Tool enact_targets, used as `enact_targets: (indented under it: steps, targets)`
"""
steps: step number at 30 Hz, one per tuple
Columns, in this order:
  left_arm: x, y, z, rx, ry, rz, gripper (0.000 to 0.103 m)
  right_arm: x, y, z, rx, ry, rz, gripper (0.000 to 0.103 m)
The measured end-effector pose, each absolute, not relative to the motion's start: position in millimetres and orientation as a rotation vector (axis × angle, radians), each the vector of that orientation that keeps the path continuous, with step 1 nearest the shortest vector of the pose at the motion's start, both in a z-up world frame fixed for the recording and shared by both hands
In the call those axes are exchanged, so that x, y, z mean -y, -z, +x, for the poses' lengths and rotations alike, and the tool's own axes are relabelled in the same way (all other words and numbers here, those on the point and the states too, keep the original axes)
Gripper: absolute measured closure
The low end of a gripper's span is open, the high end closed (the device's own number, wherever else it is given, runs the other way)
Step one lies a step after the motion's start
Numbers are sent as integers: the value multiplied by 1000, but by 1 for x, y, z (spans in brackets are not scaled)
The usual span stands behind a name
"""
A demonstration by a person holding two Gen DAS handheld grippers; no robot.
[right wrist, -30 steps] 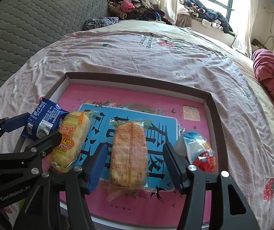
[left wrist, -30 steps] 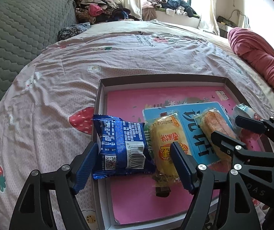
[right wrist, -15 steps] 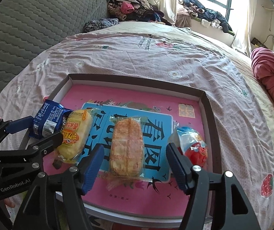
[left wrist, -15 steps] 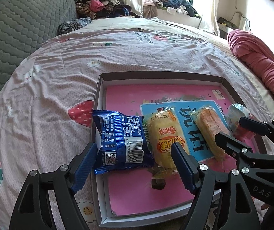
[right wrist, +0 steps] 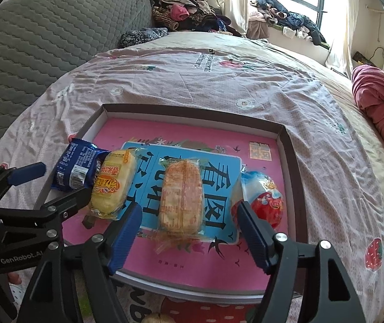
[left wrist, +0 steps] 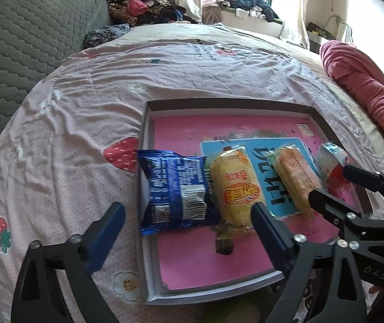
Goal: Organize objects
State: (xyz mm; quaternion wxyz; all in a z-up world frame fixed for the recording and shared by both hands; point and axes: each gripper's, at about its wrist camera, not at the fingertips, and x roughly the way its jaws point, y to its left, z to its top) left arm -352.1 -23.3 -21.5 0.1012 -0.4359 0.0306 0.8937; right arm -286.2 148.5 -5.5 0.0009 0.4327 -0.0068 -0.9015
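Lying in one box (right wrist: 288,158): four snack packets (right wrist: 181,196); two claws open

The blue snack packet (left wrist: 174,192) is crinkly foil with a bright sheen, while the yellow cake (left wrist: 236,185), the orange wafer pack (right wrist: 181,196) and the red-and-white packet (right wrist: 263,197) sit in clear, glossy plastic film that wrinkles at the sealed ends. The shallow box (right wrist: 288,156) looks like matt cardboard, brown outside and white on its inner walls, with a smooth printed pink-and-blue paper sheet (right wrist: 219,258) lining its floor. Under it the pink bedsheet (left wrist: 84,102) is soft, creased cotton-like cloth, the headboard (left wrist: 30,35) is grey quilted fabric, and both grippers' frames are matt black plastic with shiny metal screws and ribbed blue pads (right wrist: 123,232)
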Motion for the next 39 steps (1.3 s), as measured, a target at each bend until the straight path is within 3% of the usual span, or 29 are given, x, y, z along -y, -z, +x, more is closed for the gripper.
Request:
enact_targets:
  steps: [1,9,22,39]
  targets:
    - [26,21,-352,-80,-2643,-1290,1,-149,5,-286,27,2832,1354,28]
    - [30,16,-344,-74,-2637,-1303,1,-151,-2,-278,59,2831,1350,21]
    - [34,-6,-319,-80,-2642,-1294,1,-153,-25,-255,106,2836,1326,0]
    - [28,-34,-279,-101,-2654,-1216,1,-166,-37,-218,202,2779,1325,0]
